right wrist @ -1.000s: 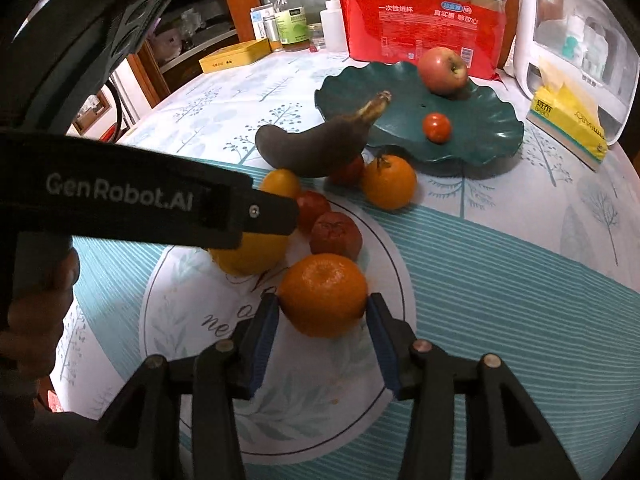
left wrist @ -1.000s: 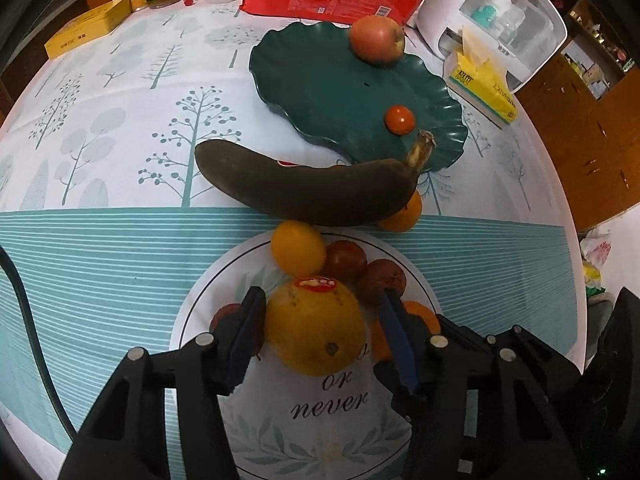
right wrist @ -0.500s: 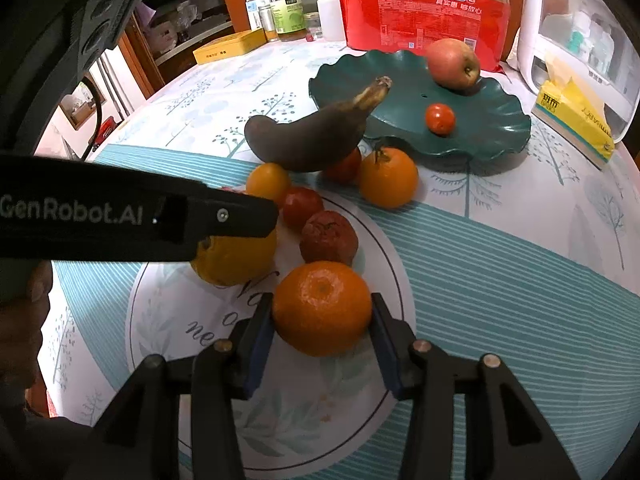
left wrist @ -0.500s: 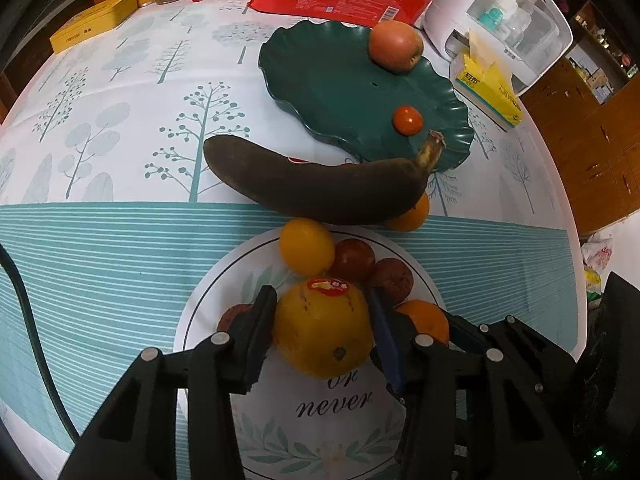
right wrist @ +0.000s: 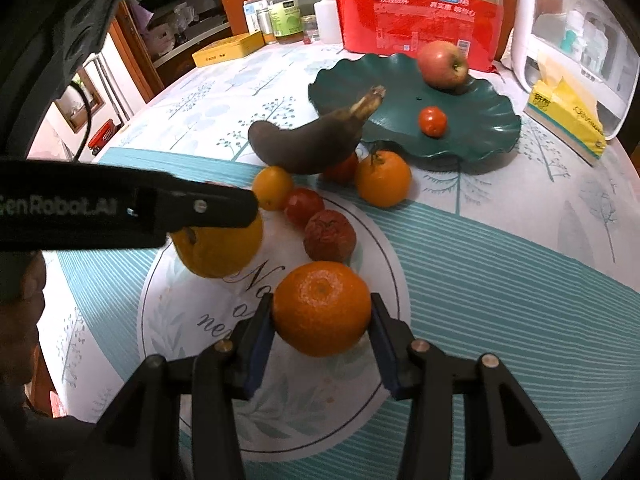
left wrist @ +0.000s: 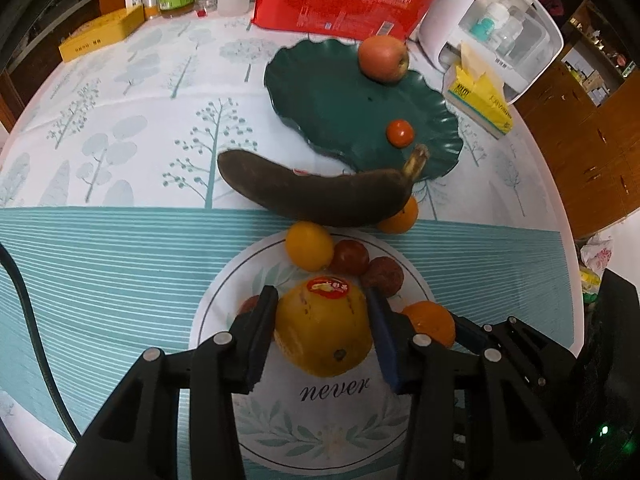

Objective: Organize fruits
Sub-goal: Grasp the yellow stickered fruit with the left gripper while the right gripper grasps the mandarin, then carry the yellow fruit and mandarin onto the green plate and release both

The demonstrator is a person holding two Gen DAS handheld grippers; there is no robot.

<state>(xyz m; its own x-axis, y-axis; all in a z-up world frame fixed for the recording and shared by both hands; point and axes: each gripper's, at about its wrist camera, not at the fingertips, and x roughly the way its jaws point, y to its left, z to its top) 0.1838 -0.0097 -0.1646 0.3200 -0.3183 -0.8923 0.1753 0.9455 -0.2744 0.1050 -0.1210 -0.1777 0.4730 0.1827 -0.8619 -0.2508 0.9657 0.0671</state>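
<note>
Both tools closed in over the last second. Left tool now clamps the yellow stickered fruit; right tool grips the orange, both above the white plate. Green dish holds only apple and tomato; blackened banana and small fruits remain. Sorting looks early.

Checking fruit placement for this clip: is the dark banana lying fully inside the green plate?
No, the banana lies mostly on the tablecloth, with only its stem end reaching the green plate.
</note>
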